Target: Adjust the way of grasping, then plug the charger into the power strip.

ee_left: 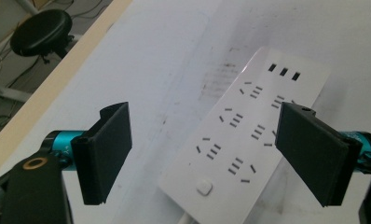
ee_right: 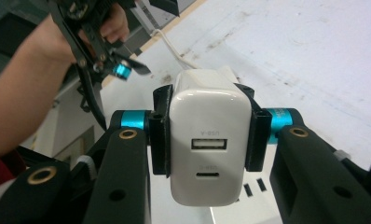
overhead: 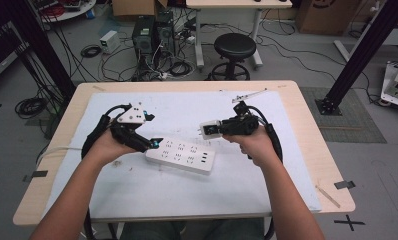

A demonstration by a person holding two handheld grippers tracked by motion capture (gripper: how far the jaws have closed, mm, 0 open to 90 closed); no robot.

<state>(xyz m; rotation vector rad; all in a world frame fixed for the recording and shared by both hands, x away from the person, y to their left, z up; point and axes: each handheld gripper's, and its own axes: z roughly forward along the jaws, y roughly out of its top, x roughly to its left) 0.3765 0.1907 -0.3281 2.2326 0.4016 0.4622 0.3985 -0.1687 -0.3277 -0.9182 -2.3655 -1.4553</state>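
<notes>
USB charger [ee_right: 209, 149] clamped in right tongs [overhead: 210, 129] above power strip [overhead: 182, 155]; left tongs [ee_left: 216, 154] released, straddling strip.

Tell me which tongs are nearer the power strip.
Left. The left tongs hang open at the power strip's left end, jaws straddling it in the left gripper view. The right tongs, gripping a white charger, hover above it.

A right hand-held gripper [overhead: 203, 129] holds a white charger [overhead: 210, 129] just above the power strip [overhead: 181, 155].
</notes>
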